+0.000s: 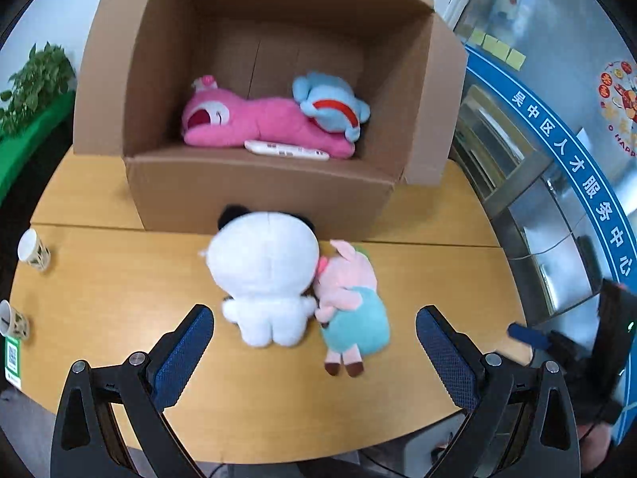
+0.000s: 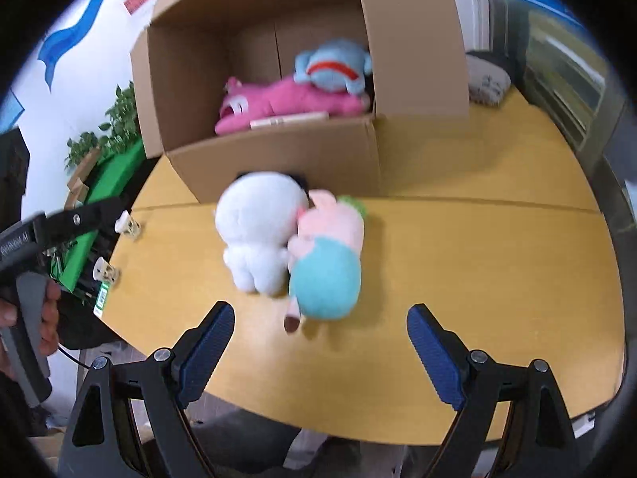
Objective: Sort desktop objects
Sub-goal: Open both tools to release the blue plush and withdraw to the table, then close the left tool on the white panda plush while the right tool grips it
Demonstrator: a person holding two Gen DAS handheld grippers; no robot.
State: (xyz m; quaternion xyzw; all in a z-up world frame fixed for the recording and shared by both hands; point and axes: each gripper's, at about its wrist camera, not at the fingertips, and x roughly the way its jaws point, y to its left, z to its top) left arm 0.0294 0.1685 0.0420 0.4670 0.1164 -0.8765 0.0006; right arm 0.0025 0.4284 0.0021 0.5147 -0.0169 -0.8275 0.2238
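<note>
The wooden table (image 1: 418, 279) fills the lower half of both views. At top centre of the left wrist view stands an open cardboard box (image 1: 258, 191), its front wall facing the camera and its flaps raised. Inside it lies a long pink plush (image 1: 254, 123), with a blue plush (image 1: 330, 103) resting on its right end and a flat white remote-like object (image 1: 286, 150) along its front edge.

In front of the box, at frame centre, a white plush with black ears (image 1: 264, 271) sits on the table, close against the front wall. Pressed against its right side lies a pink pig plush in a teal dress (image 1: 350, 306), feet toward the camera.

The left gripper (image 1: 314, 354) hangs wide open at the bottom of its view, holding nothing, both blue pads short of the two toys. The right gripper (image 2: 320, 354) is likewise spread wide and empty, the pig's foot between and just beyond its tips.

Two paper cups (image 1: 34, 251) stand at the table's left edge, well apart from the toys, and a green plant (image 1: 36, 79) shows at upper left.
</note>
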